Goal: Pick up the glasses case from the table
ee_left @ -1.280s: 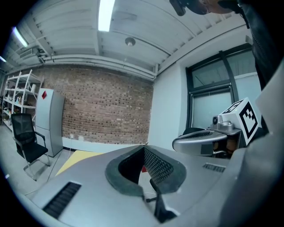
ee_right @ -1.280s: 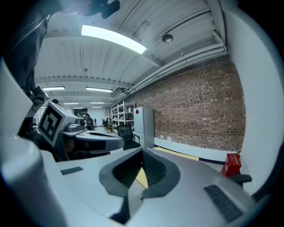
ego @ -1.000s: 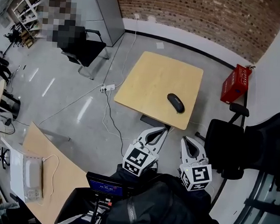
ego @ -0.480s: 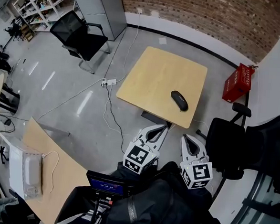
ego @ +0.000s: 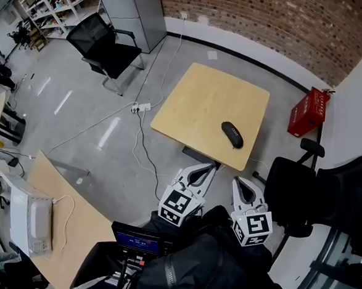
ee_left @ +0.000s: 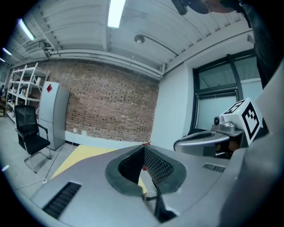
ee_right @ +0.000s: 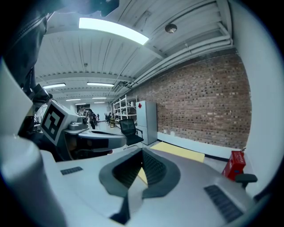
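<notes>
Grey concrete floor [ego: 106, 148] surrounds a square wooden worktop [ego: 196, 105], and the dark glasses case [ego: 232, 134] lies alone near its closer right edge, well apart from both tools. We hold the left gripper [ego: 214, 166] and right gripper [ego: 238, 180] low in front of us, fingers clenched together on nothing. To reach well, we judge the right one should part its fingers before arriving, then straddle the case across its narrow width.
</notes>
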### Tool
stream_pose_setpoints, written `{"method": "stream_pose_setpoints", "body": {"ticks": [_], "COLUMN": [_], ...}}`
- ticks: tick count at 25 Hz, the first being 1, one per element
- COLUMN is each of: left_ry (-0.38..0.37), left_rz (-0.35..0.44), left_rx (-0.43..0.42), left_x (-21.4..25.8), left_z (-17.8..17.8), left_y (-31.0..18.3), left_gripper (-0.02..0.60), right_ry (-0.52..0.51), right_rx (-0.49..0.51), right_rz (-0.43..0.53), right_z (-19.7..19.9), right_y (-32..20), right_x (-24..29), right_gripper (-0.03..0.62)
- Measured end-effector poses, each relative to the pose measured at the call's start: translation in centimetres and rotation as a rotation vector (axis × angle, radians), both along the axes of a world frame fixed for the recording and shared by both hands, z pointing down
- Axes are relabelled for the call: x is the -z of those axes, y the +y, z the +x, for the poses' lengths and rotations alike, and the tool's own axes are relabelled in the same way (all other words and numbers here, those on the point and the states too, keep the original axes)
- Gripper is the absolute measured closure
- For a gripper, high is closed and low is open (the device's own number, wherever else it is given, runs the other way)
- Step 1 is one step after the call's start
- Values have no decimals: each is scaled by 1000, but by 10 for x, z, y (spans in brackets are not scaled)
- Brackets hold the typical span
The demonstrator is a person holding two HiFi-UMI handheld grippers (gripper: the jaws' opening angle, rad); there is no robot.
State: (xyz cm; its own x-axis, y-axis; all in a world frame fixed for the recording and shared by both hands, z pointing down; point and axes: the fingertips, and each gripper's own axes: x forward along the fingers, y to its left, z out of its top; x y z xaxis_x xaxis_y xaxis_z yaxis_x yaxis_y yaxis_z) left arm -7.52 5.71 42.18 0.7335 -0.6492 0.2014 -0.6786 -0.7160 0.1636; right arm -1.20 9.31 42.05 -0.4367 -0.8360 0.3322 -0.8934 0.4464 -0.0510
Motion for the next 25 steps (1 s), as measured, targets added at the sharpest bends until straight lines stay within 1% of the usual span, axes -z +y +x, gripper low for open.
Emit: {"method": "stream_pose_setpoints", "body": {"ticks": [4, 9, 13, 20, 25], "left_ry": [-11, -26, -39, -62, -86], "left_rz": [-34, -45, -31, -1, -8], "left_rx": [0, 21, 30, 20, 38], "left_x": [-10, -15, -12, 1, 0], "left_z": [8, 16, 28, 66, 83], "left_y": [-7, -31, -56, -110, -144], "left_gripper": [581, 581, 581, 581, 581], "right_ry": [-11, -26, -36, -56, -80], "right_rx": [-1, 19, 30, 22, 35], "right_rz": [-35, -50, -41, -32, -44], "right_z": [9, 17, 29, 69, 90], "right_y": [-9, -34, -61, -116, -151], "right_x": [-10, -17, -16, -11, -16], "right_gripper": [589, 589, 589, 589, 589]}}
